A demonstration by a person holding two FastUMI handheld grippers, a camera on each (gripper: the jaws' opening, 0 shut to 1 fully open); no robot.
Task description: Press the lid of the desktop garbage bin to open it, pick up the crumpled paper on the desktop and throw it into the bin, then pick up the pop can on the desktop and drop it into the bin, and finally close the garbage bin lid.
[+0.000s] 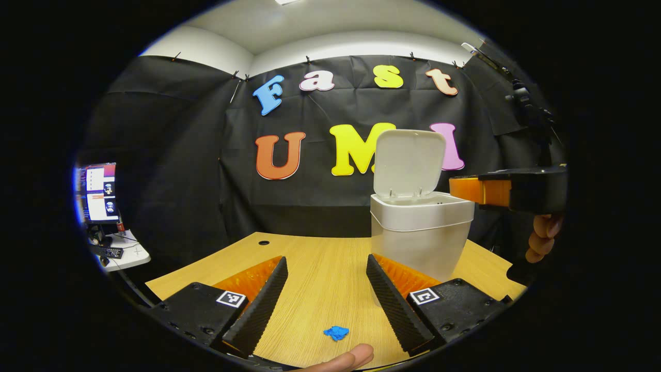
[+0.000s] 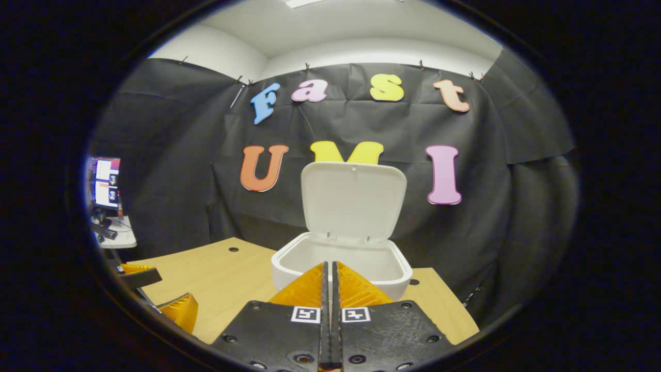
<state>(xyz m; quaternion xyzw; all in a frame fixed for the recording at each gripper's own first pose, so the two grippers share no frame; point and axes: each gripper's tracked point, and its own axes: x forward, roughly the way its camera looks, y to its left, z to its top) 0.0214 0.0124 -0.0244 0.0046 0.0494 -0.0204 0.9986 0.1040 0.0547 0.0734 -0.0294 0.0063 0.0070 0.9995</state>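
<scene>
In the left gripper view the left gripper point(image 1: 326, 294) has its fingers spread wide and empty, and the blue crumpled paper point(image 1: 336, 332) lies on the table point(image 1: 320, 258) between them, low in the frame near the bottom edge. It has no clear long axis, so a straight descent should suit. The right gripper point(image 2: 330, 289) hangs with fingers pressed together, empty, before the garbage bin point(image 2: 342, 261), its lid point(image 2: 353, 200) upright, so the left is judged nearer the paper

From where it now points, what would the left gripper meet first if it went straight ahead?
Probably the blue crumpled paper on the desk, lying between the open left gripper fingers; the bin stands right of that line. Depth is unclear.
</scene>
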